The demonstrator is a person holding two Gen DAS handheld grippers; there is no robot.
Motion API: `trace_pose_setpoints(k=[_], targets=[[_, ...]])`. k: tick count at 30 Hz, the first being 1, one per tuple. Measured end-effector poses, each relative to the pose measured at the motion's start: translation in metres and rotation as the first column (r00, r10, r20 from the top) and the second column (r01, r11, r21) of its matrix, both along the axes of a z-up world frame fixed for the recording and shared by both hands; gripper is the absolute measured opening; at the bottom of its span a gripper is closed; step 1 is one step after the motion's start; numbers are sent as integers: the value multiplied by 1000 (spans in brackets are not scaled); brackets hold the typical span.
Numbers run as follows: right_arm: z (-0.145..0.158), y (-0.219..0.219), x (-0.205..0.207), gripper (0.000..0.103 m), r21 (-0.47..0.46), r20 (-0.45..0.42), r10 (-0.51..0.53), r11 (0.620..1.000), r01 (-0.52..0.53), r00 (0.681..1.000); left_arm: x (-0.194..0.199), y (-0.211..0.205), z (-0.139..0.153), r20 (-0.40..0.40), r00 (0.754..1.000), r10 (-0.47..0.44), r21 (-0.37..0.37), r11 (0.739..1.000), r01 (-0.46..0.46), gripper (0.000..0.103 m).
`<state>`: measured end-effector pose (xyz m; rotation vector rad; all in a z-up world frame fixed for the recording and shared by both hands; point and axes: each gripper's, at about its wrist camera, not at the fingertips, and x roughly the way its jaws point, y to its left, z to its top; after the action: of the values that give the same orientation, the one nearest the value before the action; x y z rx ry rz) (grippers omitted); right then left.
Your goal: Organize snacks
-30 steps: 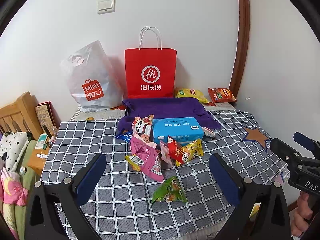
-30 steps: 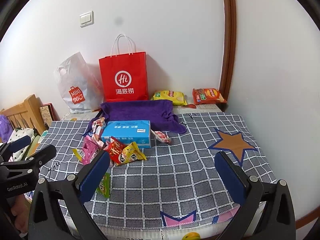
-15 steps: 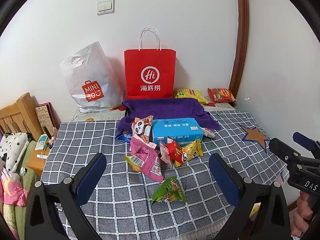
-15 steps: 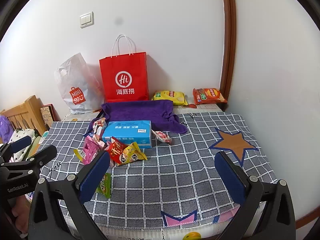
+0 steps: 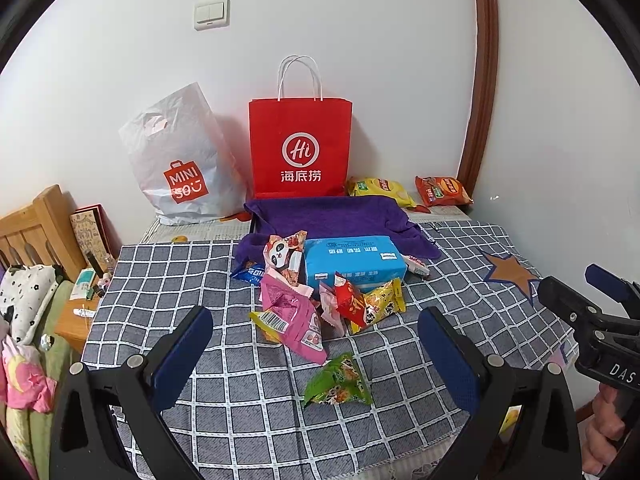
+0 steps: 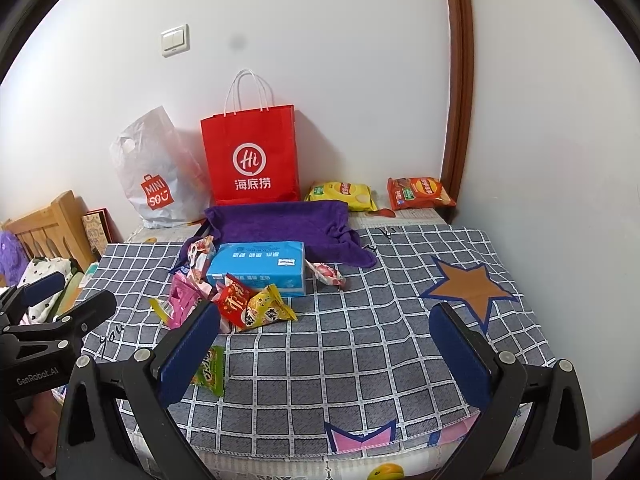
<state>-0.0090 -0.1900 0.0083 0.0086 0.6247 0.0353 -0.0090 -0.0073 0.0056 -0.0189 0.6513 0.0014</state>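
Hovering spread apart and empty — left tongs [image 5: 316,356] and right tongs [image 6: 326,350] — above the counter's [image 6: 360,360] snack pile [image 5: 320,304].

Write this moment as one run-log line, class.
left hand-held gripper: open, empty | right hand-held gripper: open, empty | snack pile: untouched by blue tissue pack | green packet: lies nearest

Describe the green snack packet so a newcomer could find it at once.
Start at the red paper bag against the wall, then come forward past the blue tissue pack. The green snack packet lies alone on the checked cloth, nearest the front edge, the only green one.
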Motion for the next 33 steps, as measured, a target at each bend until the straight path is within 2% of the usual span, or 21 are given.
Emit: trace_pose_setpoints(k=[33], targets=[[1, 3, 0, 103, 5, 7, 10, 1000, -10, 1000, 2, -2, 1, 5, 1000, -13, 7, 1000, 13, 103]])
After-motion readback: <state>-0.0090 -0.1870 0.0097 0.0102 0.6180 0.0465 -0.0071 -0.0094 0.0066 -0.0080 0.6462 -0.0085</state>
